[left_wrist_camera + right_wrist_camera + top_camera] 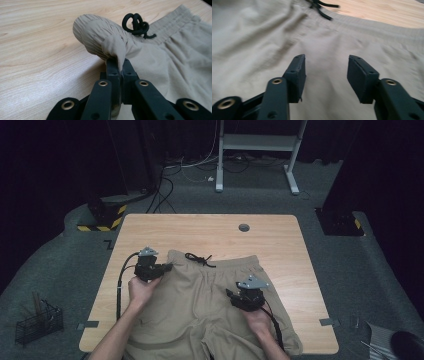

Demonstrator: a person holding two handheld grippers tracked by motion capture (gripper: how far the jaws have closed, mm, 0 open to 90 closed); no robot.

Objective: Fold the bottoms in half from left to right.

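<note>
Your left tool (119, 65) is clamped tight on the shorts' (200, 290) waistband corner, at the bench's (280, 240) left. Your right tool (325, 75) hangs over the shorts' right side, jaws apart and gripping nothing.

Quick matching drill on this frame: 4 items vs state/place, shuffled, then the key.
Items:
1. left gripper
2. right gripper
3. drawstring
4. shorts

States:
A. black, knotted at the waistband
B. jaws apart above flat fabric, nothing between them
C. tan, spread on the wooden table
D. jaws shut on a pinch of the waistband corner

Pairs: 1-D, 2-B, 3-A, 4-C
</note>
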